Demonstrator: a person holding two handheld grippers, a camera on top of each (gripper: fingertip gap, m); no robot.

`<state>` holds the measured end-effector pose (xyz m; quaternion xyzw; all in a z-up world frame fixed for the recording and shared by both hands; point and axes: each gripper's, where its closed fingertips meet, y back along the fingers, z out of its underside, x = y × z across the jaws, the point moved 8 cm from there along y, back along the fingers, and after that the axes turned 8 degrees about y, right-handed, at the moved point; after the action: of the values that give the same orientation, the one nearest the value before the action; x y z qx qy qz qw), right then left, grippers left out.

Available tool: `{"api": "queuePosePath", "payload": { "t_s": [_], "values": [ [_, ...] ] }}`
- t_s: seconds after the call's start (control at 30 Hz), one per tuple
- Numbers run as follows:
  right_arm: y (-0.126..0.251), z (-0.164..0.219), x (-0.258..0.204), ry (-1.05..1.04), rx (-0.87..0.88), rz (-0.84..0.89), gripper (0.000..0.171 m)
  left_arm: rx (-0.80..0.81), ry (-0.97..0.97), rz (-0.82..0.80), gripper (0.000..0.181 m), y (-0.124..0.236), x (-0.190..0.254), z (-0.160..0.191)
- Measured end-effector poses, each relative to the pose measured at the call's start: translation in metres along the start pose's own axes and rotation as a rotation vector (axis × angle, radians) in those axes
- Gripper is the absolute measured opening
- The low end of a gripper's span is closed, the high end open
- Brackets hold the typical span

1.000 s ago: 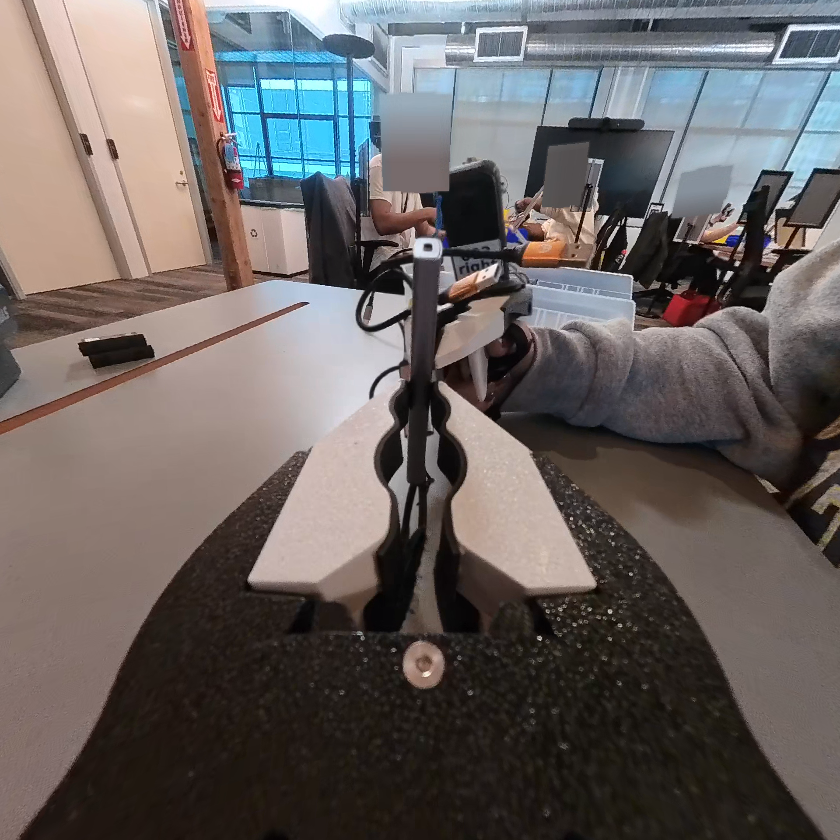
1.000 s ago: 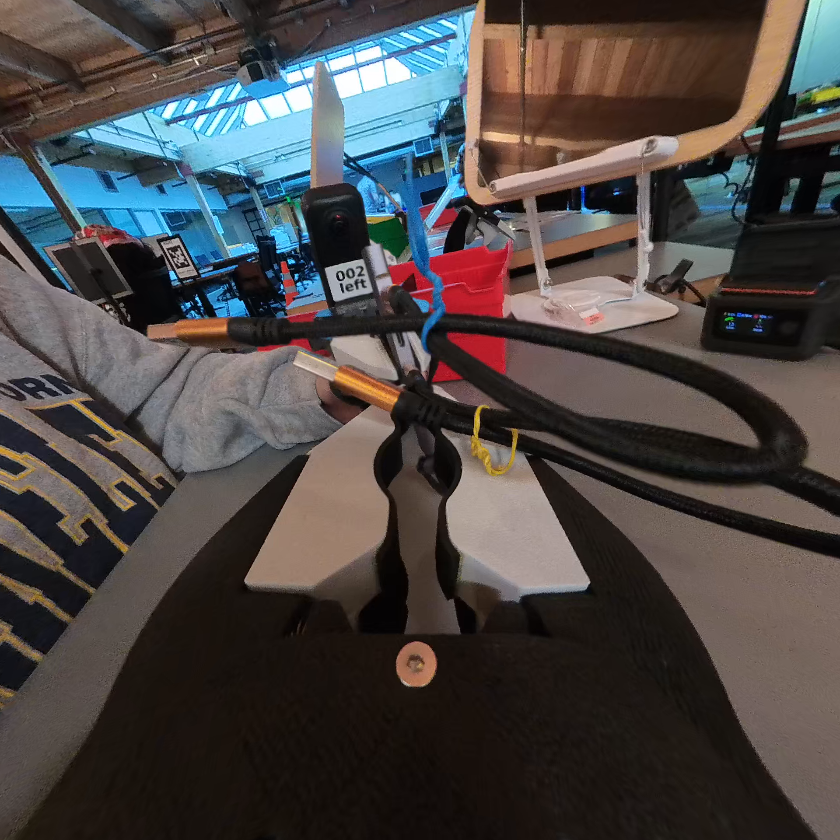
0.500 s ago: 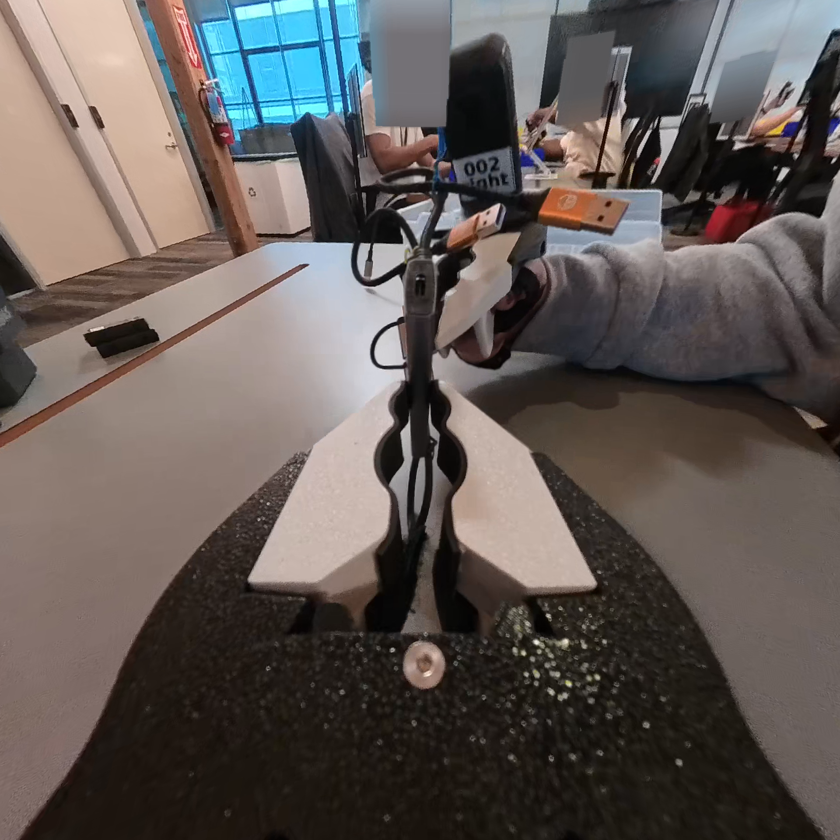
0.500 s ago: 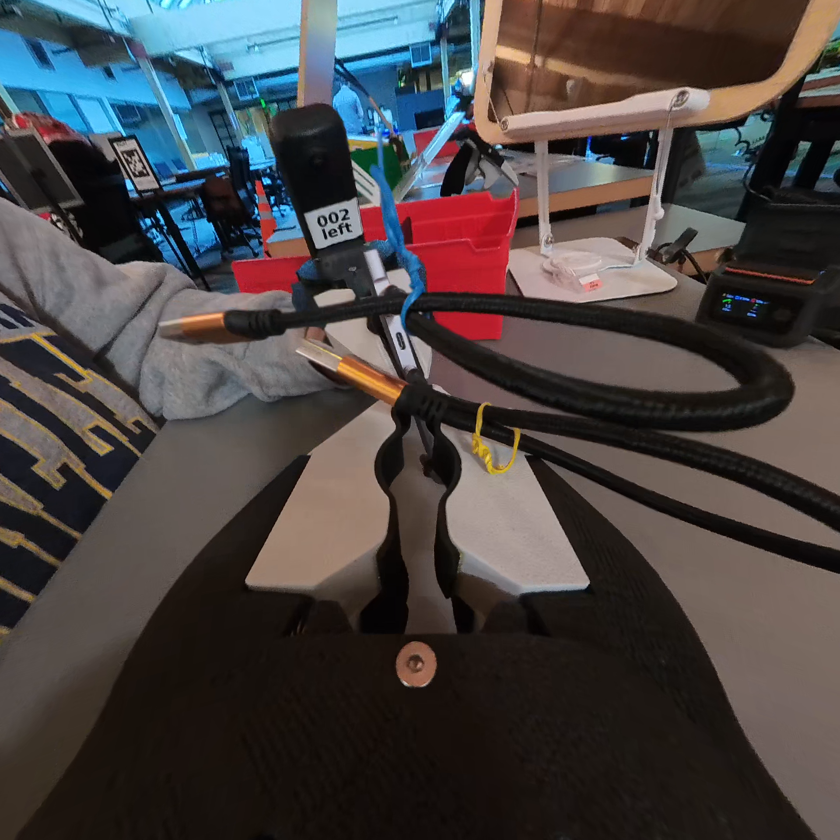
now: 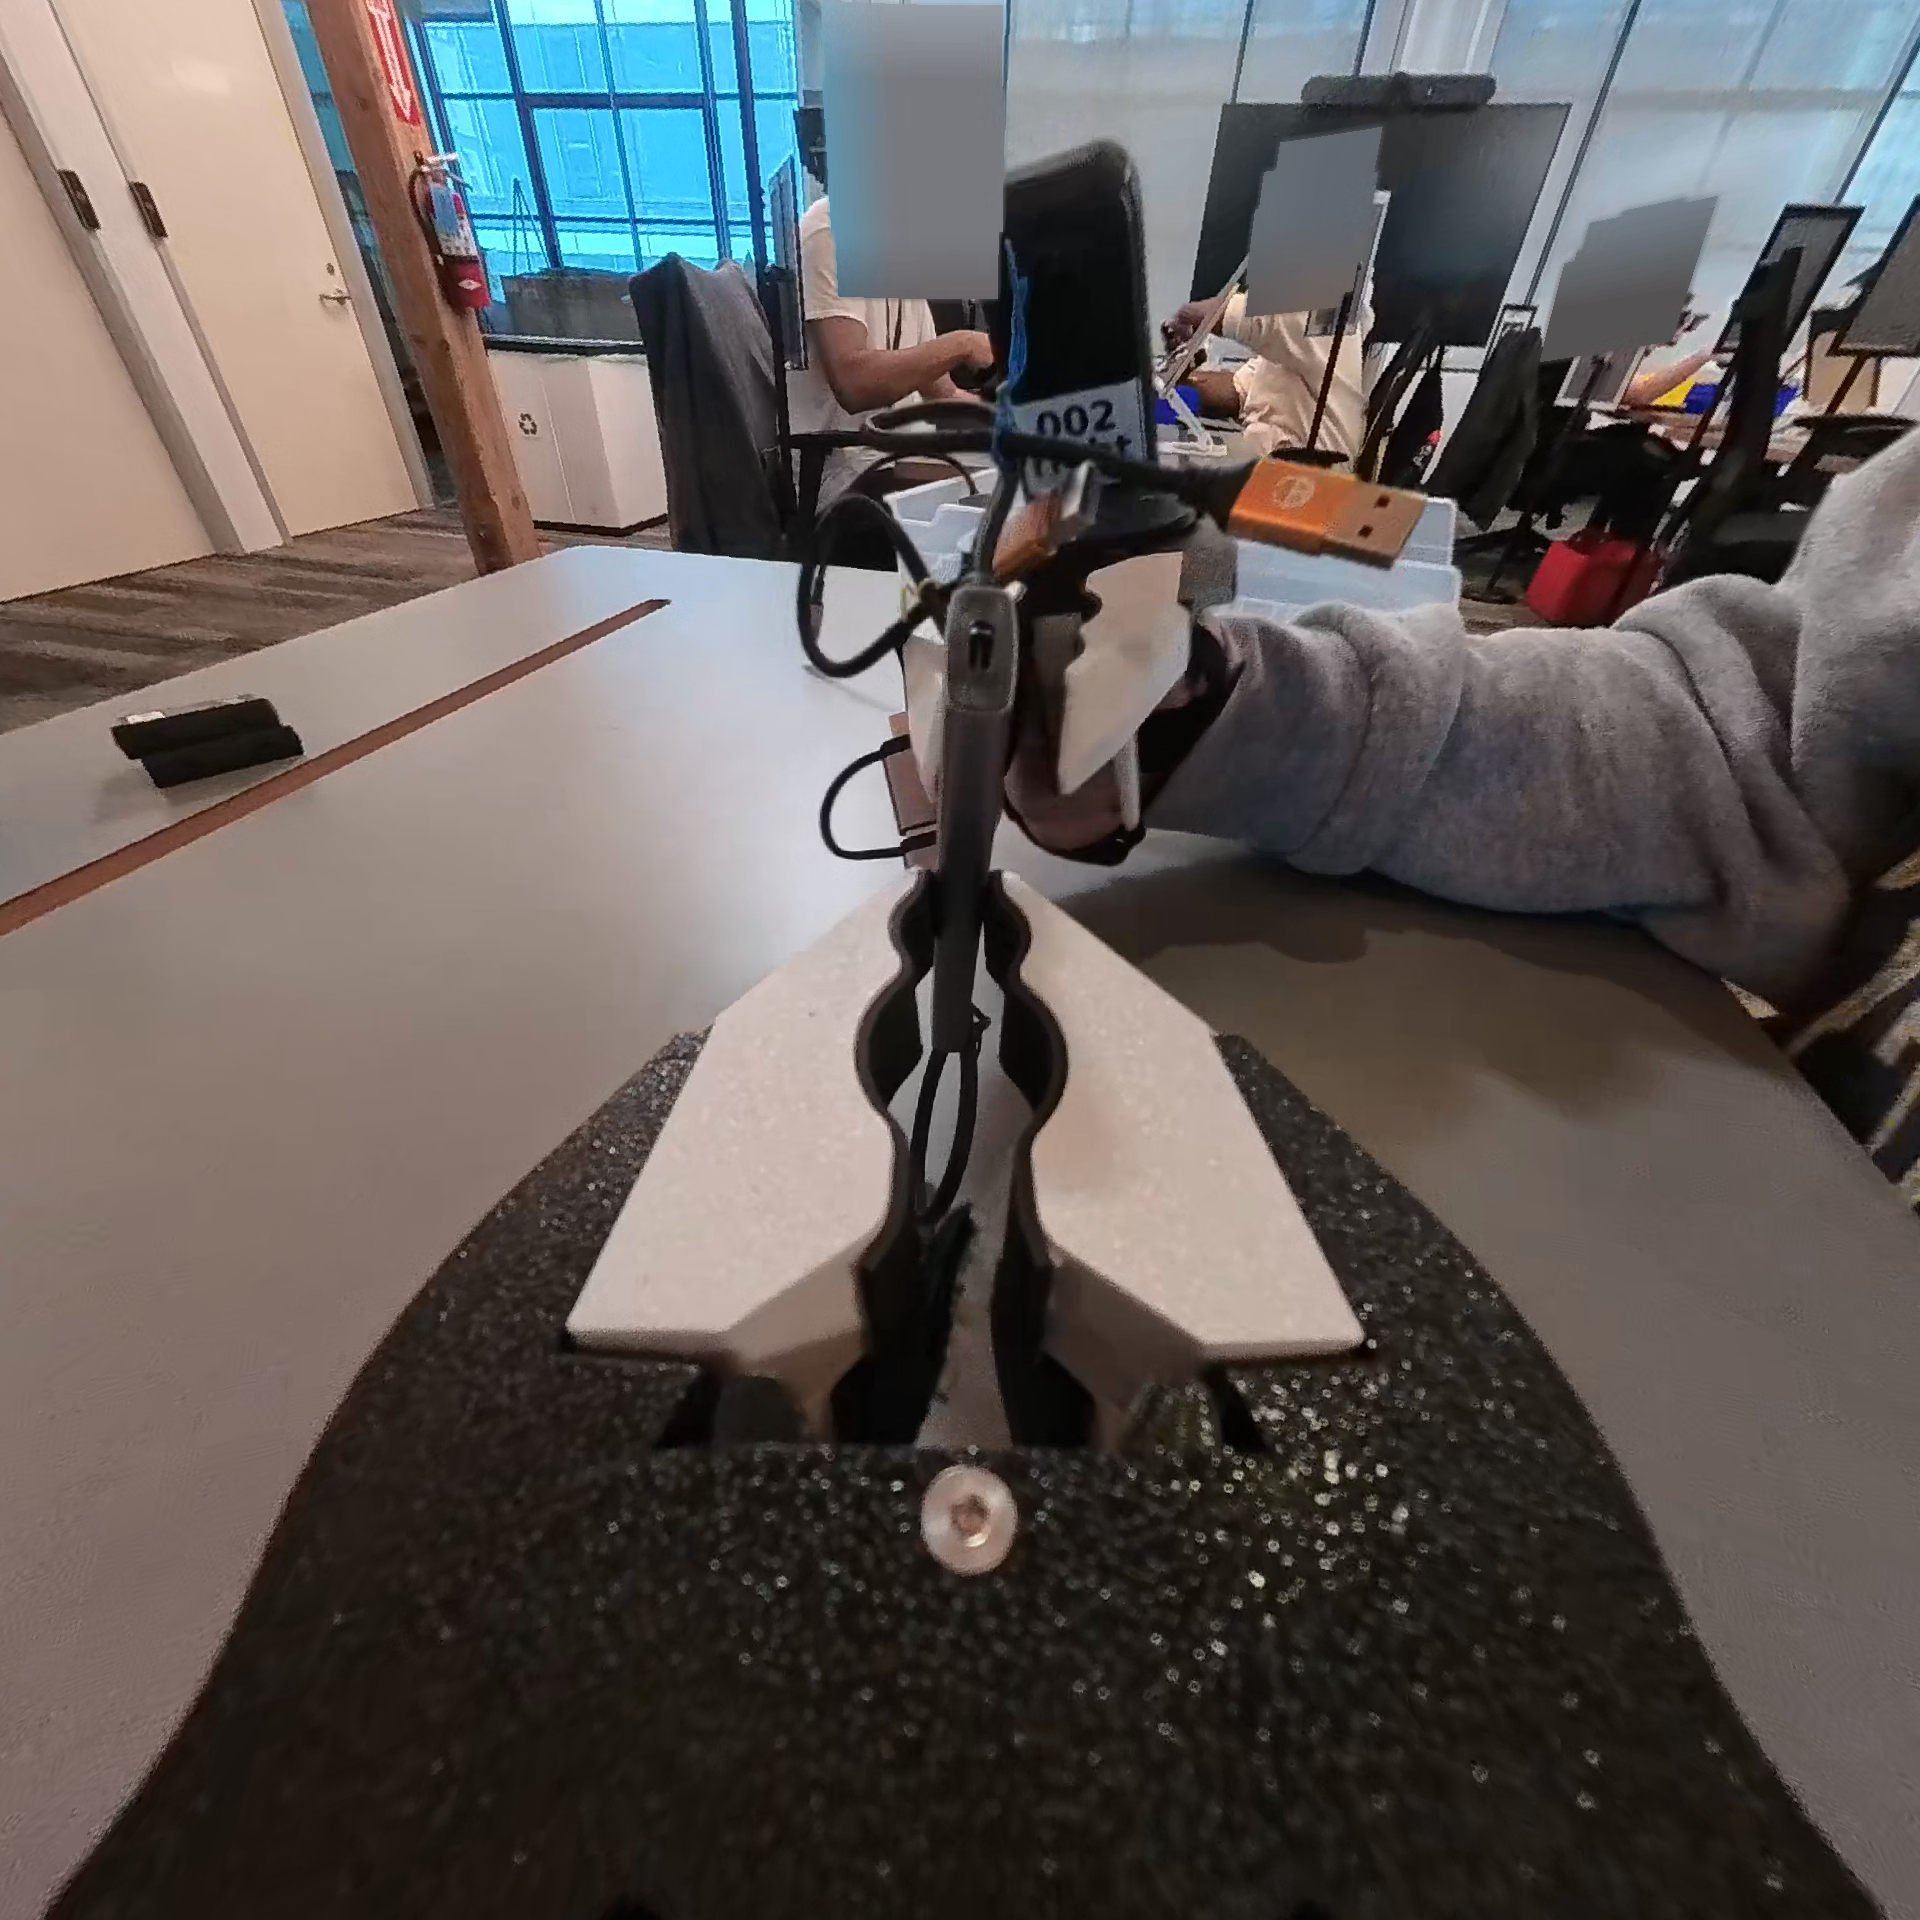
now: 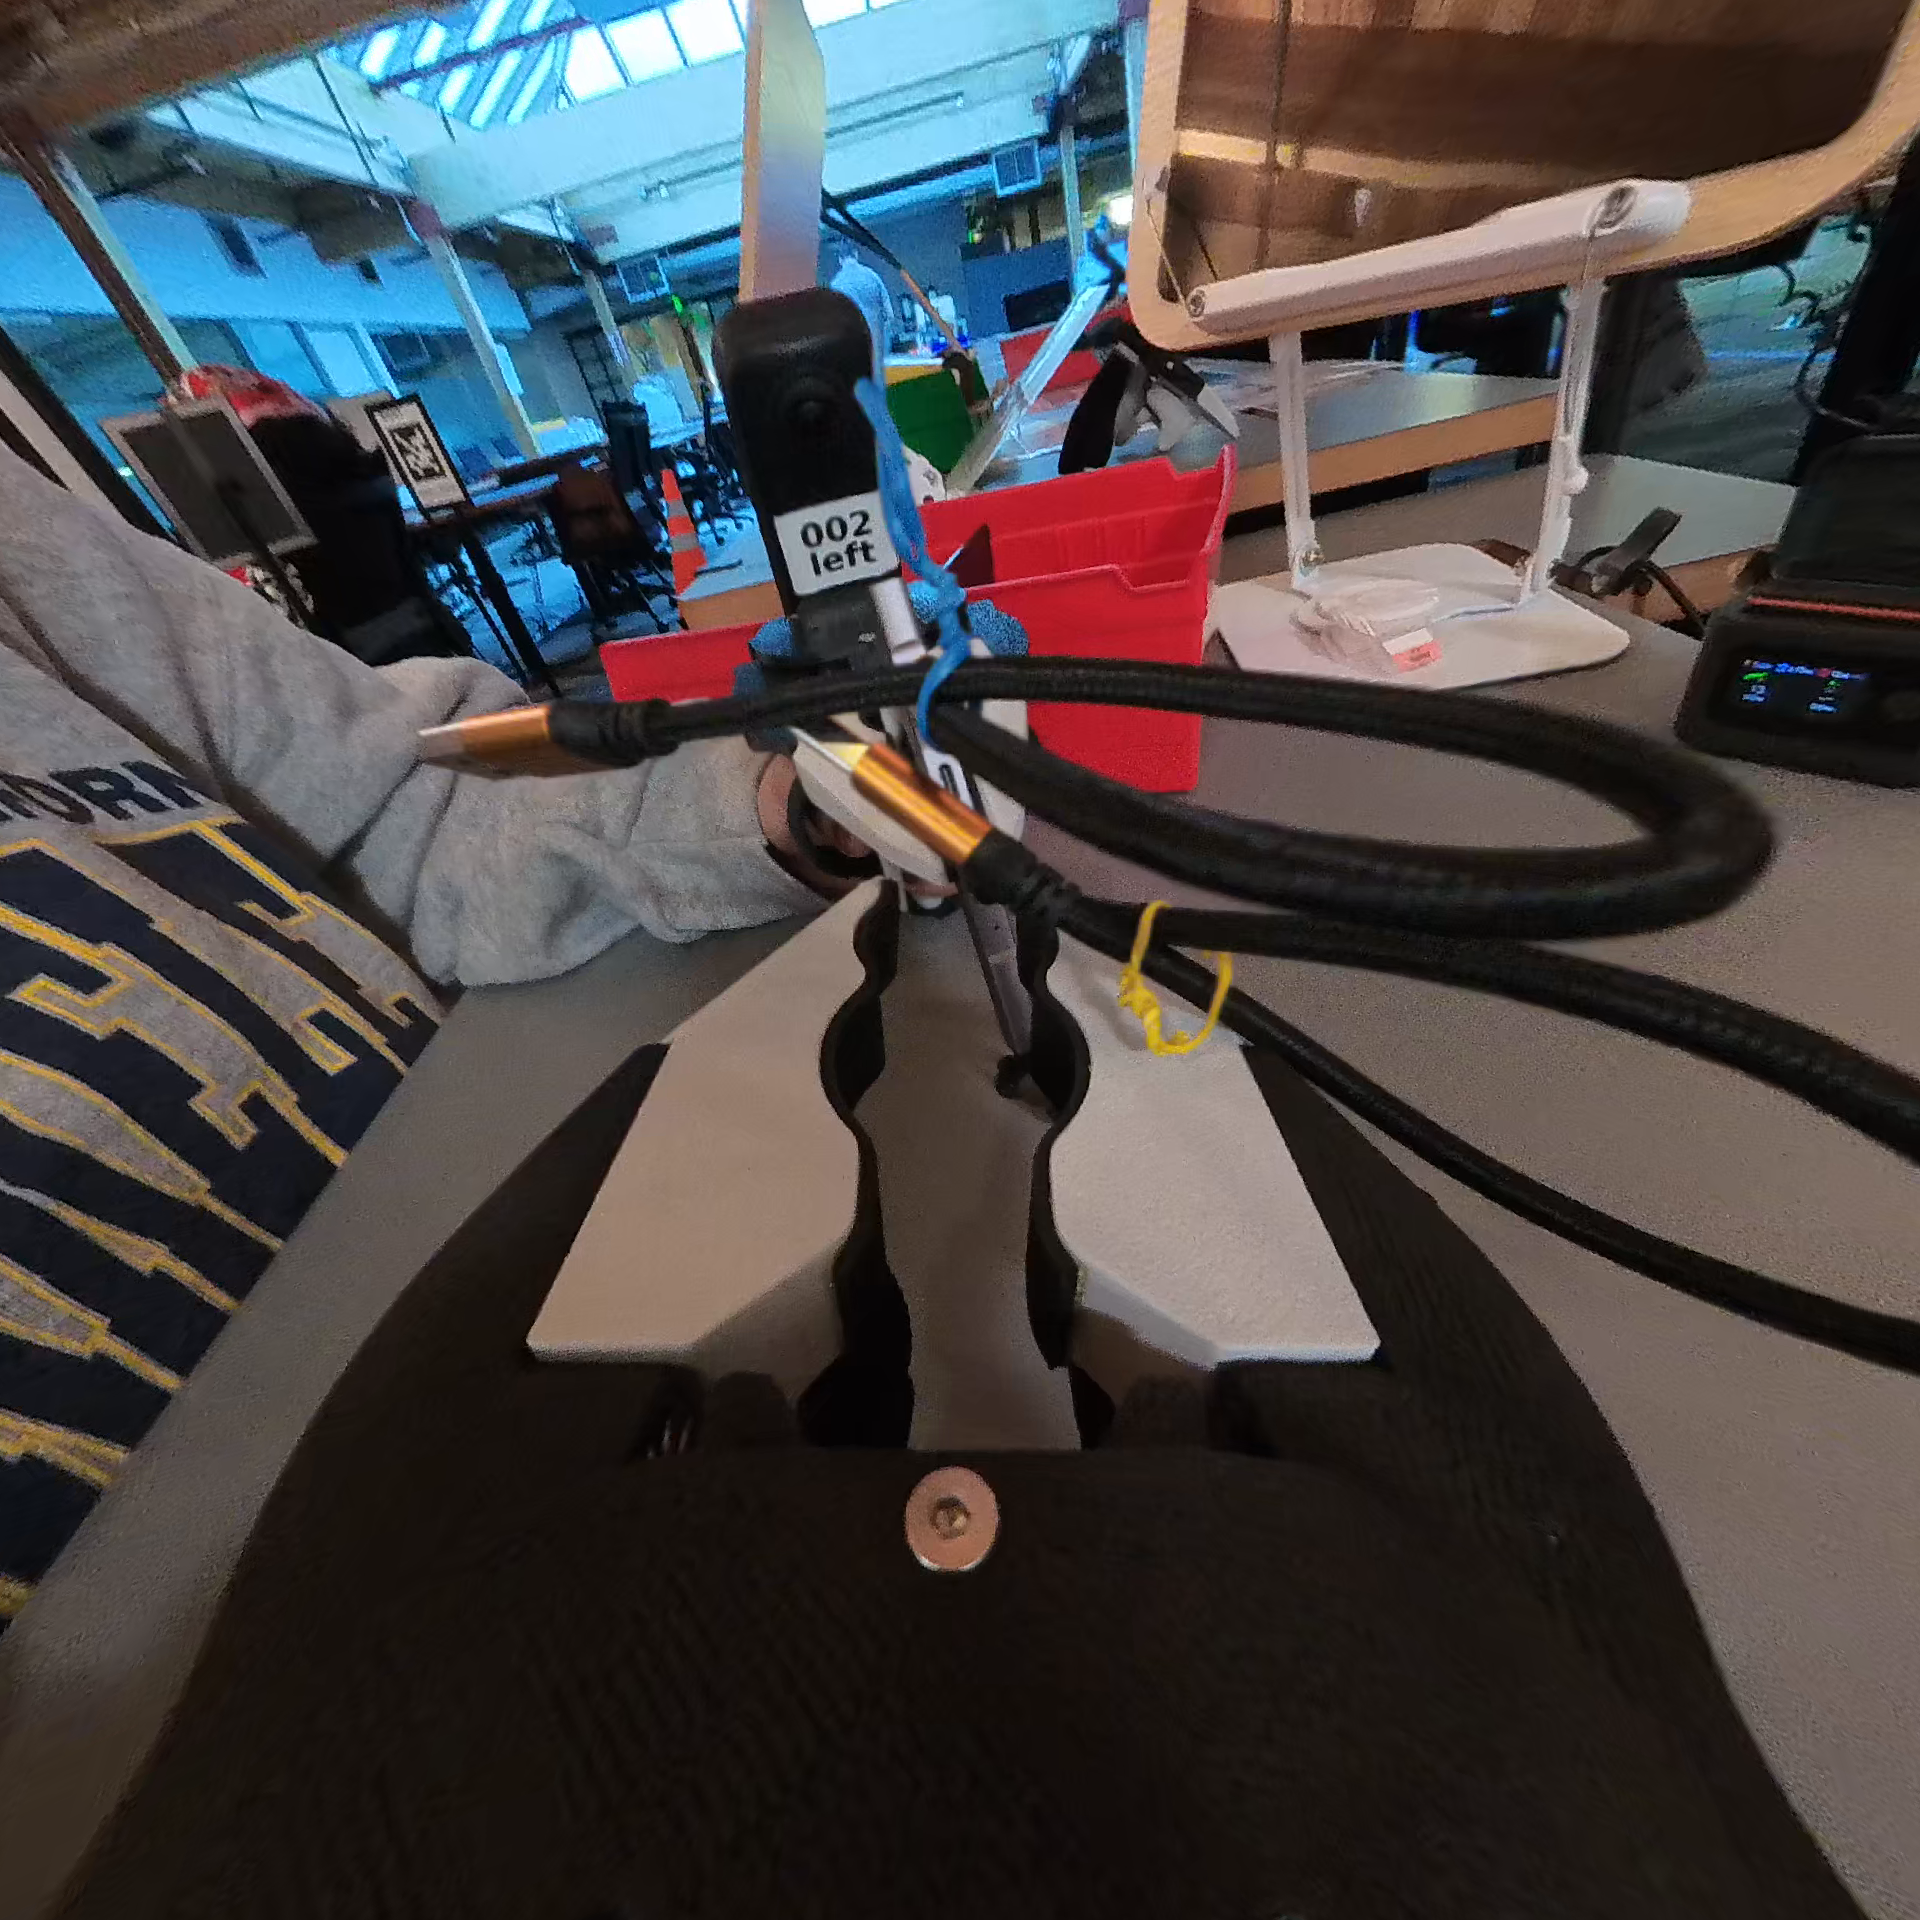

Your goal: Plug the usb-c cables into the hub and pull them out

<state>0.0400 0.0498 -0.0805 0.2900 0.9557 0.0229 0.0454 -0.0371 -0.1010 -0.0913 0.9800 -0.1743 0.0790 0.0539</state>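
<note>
My left gripper (image 5: 961,894) is shut on a slim grey hub (image 5: 966,790), which stands edge-on and points at my right gripper (image 5: 1023,686) just beyond it. In the right wrist view the hub (image 6: 997,966) reaches in between my right gripper's (image 6: 961,904) fingers. The jaws stand apart, and a small black plug (image 6: 1013,1070) at the hub's near end rests against the right pad. Thick black braided cables (image 6: 1351,862) loop over my right fingers. Their orange connectors (image 6: 509,738) (image 6: 920,805) hang free, and one also shows in the left wrist view (image 5: 1320,514).
A red bin (image 6: 1101,623), a white stand (image 6: 1423,613) under a wooden board and a black device with a screen (image 6: 1808,686) stand on the grey table. Black blocks (image 5: 208,738) lie far left. A grey sleeve (image 5: 1507,748) rests at the right. People sit behind. The tips of both grippers are at nearly the same place.
My right gripper's jaws, shut on the black plug at the hub's end before, now stand apart. The left gripper still clamps the hub. Both grippers have drawn a little closer together.
</note>
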Motion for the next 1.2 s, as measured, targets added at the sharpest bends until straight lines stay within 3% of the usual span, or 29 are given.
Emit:
{"api": "queuePosePath", "payload": {
  "t_s": [0.1, 0.23, 0.6, 0.8, 0.97, 1.07, 1.2],
  "values": [
    [0.003, 0.000, 0.002, -0.022, 0.045, 0.010, 0.021, -0.005, -0.008, 0.003, 0.007, -0.001, 0.001, 0.001],
    [0.002, 0.001, 0.002, -0.002, 0.077, 0.026, 0.006, -0.007, -0.006, 0.007, 0.007, -0.001, 0.002, 0.001],
    [0.003, 0.000, 0.000, 0.047, 0.014, 0.079, 0.006, -0.012, 0.045, 0.025, 0.006, -0.002, -0.001, 0.000],
    [0.002, 0.001, 0.000, 0.038, 0.079, 0.097, 0.006, 0.023, 0.045, -0.001, 0.007, -0.003, -0.001, -0.001],
    [0.009, 0.001, -0.005, 0.148, 0.085, 0.179, 0.045, 0.117, -0.035, -0.298, 0.007, 0.009, -0.012, -0.007],
    [0.013, -0.001, -0.004, 0.347, 0.015, 0.366, 0.045, 0.094, -0.180, -0.574, 0.006, 0.024, -0.021, -0.011],
    [0.009, -0.011, -0.014, 0.778, -0.053, 0.636, 0.045, -0.152, -0.548, -0.799, 0.006, 0.018, -0.019, -0.006]
  ]
}}
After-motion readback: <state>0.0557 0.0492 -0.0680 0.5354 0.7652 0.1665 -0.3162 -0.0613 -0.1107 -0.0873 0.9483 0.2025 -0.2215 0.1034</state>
